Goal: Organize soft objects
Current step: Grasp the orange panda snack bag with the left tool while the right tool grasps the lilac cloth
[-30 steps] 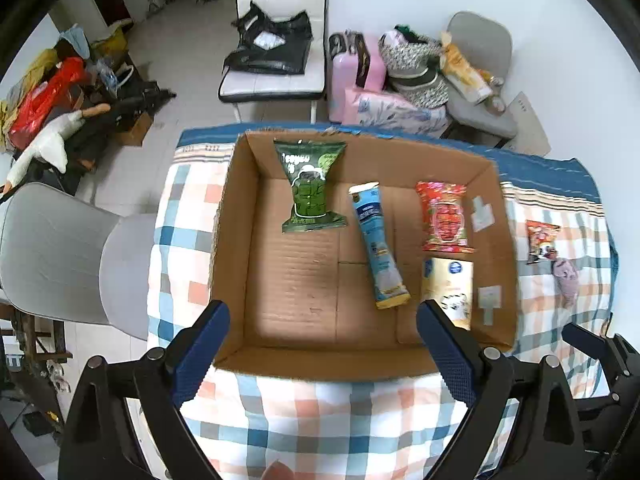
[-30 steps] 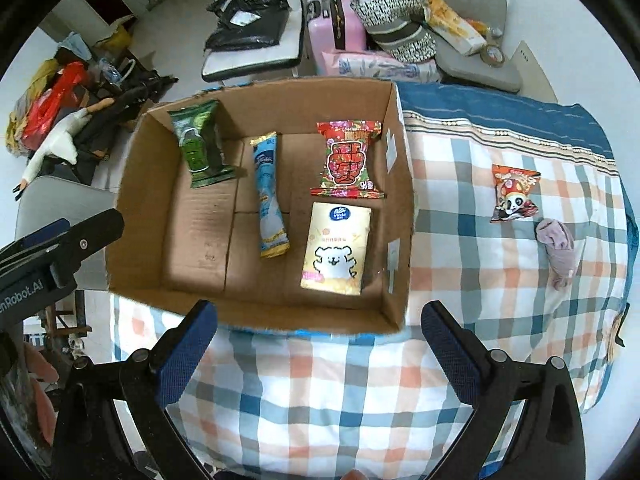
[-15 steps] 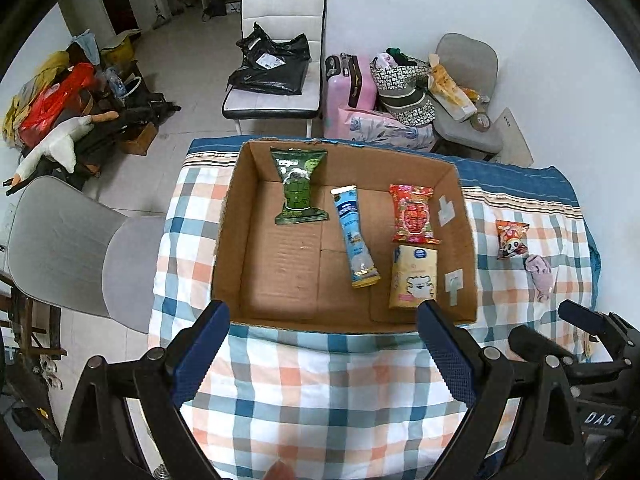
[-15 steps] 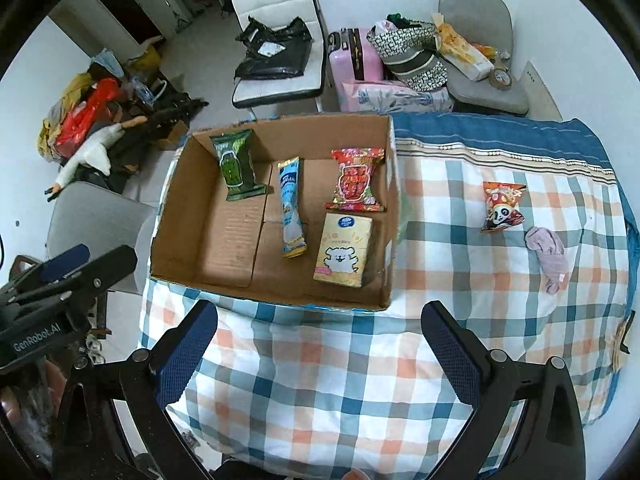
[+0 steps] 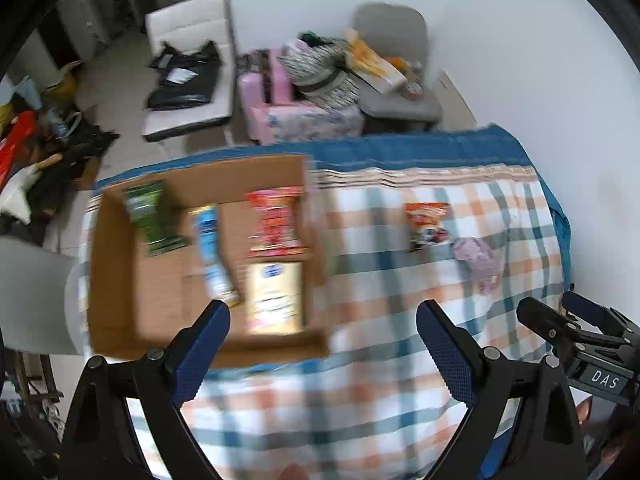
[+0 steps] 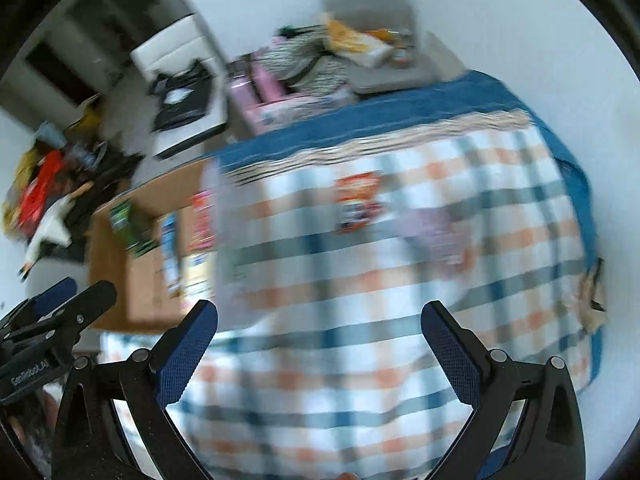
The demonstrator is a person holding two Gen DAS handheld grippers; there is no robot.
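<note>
An open cardboard box (image 5: 116,280) sits on the checked tablecloth (image 5: 380,320) at the left. It holds a green packet (image 5: 154,216), a blue tube pack (image 5: 212,252), a red packet (image 5: 274,222) and a yellow pack (image 5: 274,298). On the cloth to the right lie an orange snack packet (image 5: 426,222) and a small pinkish soft toy (image 5: 478,258); both also show blurred in the right wrist view, the packet (image 6: 358,200) and the toy (image 6: 434,232). My left gripper (image 5: 322,332) is open and empty above the near cloth. My right gripper (image 6: 320,336) is open and empty too.
Behind the table stand a white chair (image 5: 188,64) with a black bag, a pink suitcase (image 5: 272,92) and a grey chair (image 5: 396,80) piled with things. Clutter lies on the floor at the left (image 5: 24,152). The white wall is at the right.
Both views have swung to the right and are now motion-blurred. The box has shifted toward the left of both views, and the orange packet and soft toy sit nearer the centre. Both grippers stay open.
</note>
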